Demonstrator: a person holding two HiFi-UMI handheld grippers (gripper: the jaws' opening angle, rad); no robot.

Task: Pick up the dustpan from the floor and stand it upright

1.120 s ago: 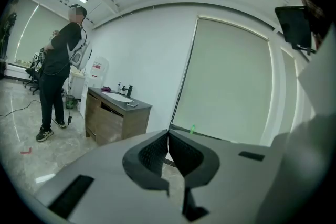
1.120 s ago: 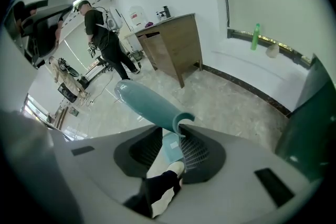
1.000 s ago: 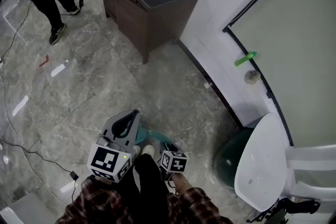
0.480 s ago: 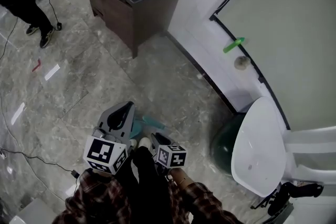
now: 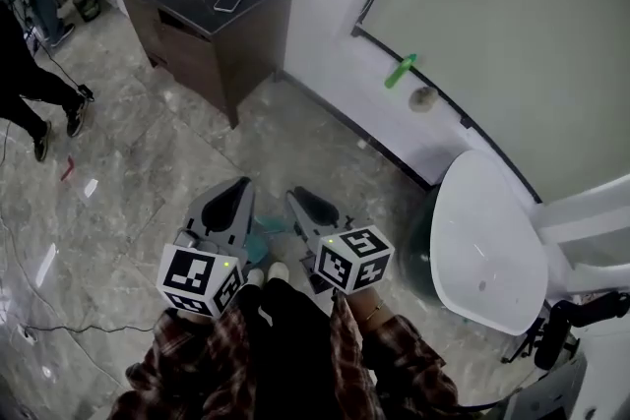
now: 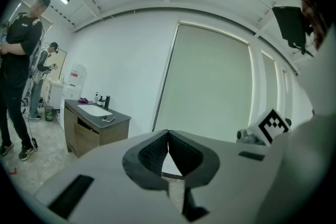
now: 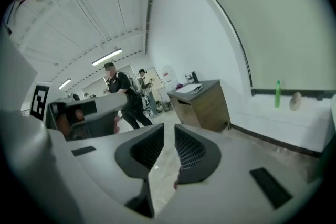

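In the head view only a small teal piece of the dustpan (image 5: 264, 233) shows on the floor, between and below the two grippers; the rest is hidden by them. My left gripper (image 5: 239, 185) (image 6: 168, 134) is lifted clear of it and points almost level, its jaw tips touching with nothing between them. My right gripper (image 5: 300, 198) (image 7: 169, 136) is held beside it at about the same height. Its jaws stand a narrow gap apart and are closing, and only floor shows through the gap. Neither gripper touches the dustpan.
A dark vanity cabinet (image 5: 212, 15) with a white sink stands at the wall ahead. A green bottle (image 5: 401, 71) sits on the ledge under the big panel. At the right are a white rounded fixture (image 5: 487, 241) and a dark green bin (image 5: 421, 229). A person's legs (image 5: 30, 103) are at the far left.
Both grippers have come up from near the floor, the right one much more, and it now sits level with the left. The head view has tipped up toward the wall.
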